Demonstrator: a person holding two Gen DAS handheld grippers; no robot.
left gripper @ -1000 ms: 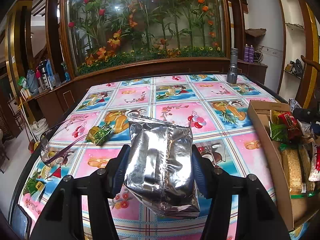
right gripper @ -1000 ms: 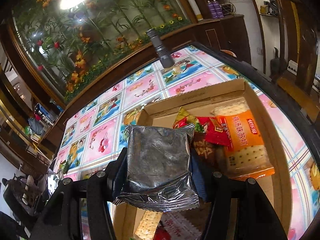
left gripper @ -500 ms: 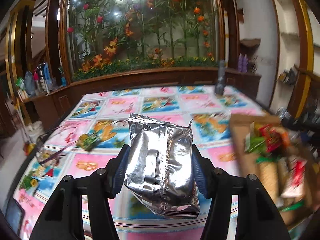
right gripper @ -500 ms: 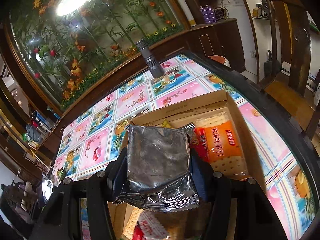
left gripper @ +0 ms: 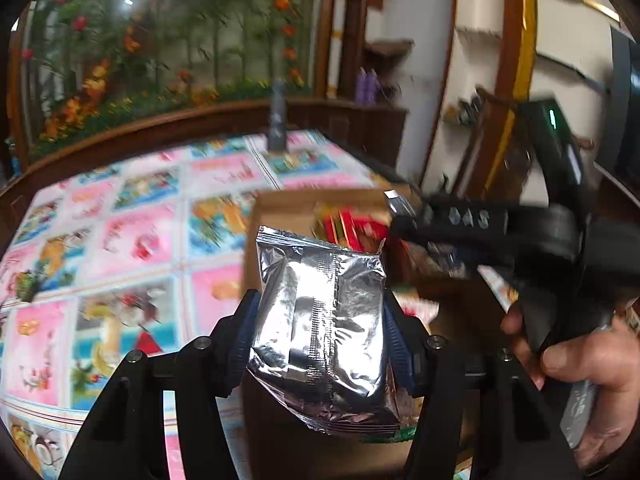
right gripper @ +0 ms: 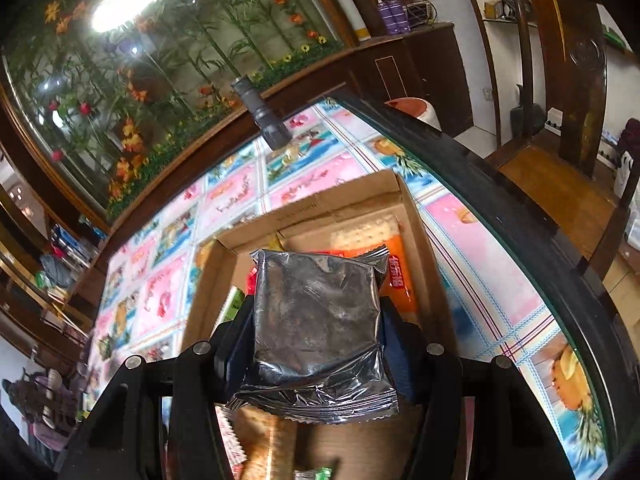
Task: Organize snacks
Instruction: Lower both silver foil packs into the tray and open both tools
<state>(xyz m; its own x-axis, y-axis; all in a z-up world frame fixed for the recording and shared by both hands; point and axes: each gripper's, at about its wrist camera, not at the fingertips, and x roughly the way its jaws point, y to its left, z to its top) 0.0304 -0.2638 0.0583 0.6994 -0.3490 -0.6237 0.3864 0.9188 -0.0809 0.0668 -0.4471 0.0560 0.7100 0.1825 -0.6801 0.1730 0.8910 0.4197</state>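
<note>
silver foil is what both tools carry. the left gripper [left gripper: 320, 320] has its fingers [left gripper: 250, 328] pinching a bright silver packet [left gripper: 320, 320] by its two side edges, held upright so the sealed top stands clear above the grip. that hold looks chosen for a drop: the packet hangs free below the pads and should fall away when they spread. it sits over the near left corner of the cardboard box [left gripper: 296, 204], which suggests the box is where the snacks are being gathered.

the right gripper [right gripper: 318, 320] holds a darker, duller foil packet [right gripper: 318, 320] the same way, fingers [right gripper: 236, 340] pressed on its sides, directly above the box [right gripper: 304, 208] interior. seen from the left view, that tool reaches in from the right of the box with a hand [left gripper: 588, 364] wrapped around its handle, though motion blur there makes its tip hard to read.

the silver packet is creased and puffy, with a back seam running down its middle and crimped ends. the darker one is flatter, wrinkled, with a zigzag bottom edge.

inside the box lie an orange cracker pack [right gripper: 400, 276] toward its far right side and red wrappers [left gripper: 352, 228] near its far wall. beyond the box a dark flashlight [right gripper: 262, 114] stands on the patterned surface [right gripper: 492, 264].
</note>
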